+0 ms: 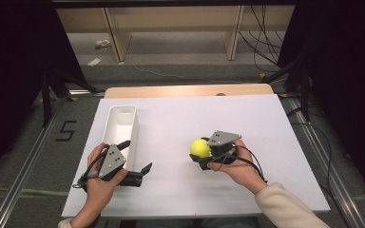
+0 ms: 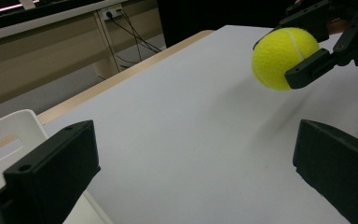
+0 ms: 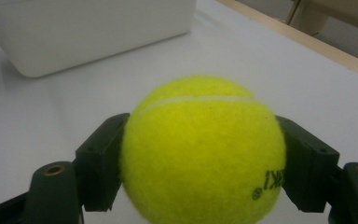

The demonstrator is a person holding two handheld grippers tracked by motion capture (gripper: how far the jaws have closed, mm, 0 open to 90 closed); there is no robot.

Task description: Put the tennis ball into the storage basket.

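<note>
Tennis ball (image 1: 200, 147) over white table (image 1: 180, 118)

Overhead camera faces forward; gripper cameras (perhaps very close) share the table (image 1: 180, 118).

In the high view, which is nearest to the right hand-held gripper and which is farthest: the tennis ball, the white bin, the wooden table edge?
1. Tennis ball: clamped between the jaws of the right hand-held gripper.
2. White bin: to its left, by the left hand.
3. Wooden table edge: at the far side, beyond the white board.
</note>
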